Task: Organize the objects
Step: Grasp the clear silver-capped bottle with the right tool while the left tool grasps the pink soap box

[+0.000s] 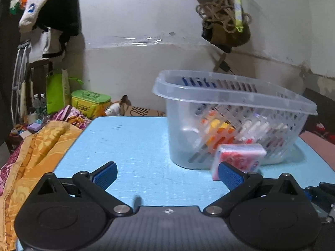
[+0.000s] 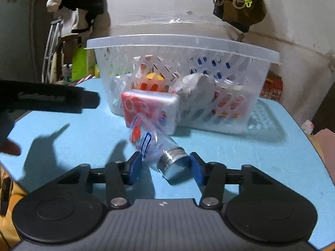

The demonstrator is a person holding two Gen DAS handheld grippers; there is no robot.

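A clear slotted plastic basket (image 1: pixel 230 96) with several packets inside stands on the light blue table (image 1: pixel 134 142); it also shows in the right wrist view (image 2: pixel 182 44). A red and white tissue pack (image 1: pixel 238 156) lies against the basket's front; it also shows in the right wrist view (image 2: pixel 150 106). My left gripper (image 1: pixel 167 175) is open and empty, its right pad just in front of the pack. My right gripper (image 2: pixel 165 165) has its pads on either side of a small clear bottle (image 2: pixel 159 146) with a silver cap, lying tilted toward the pack. Contact is unclear from blur.
Orange and floral bedding (image 1: pixel 37 146) lies off the table's left edge. Green and yellow bags (image 1: pixel 88 102) sit on the floor behind. Clothes and a rope bundle (image 1: pixel 224 14) hang on the wall. The left gripper's dark body (image 2: pixel 48 98) crosses the right wrist view at left.
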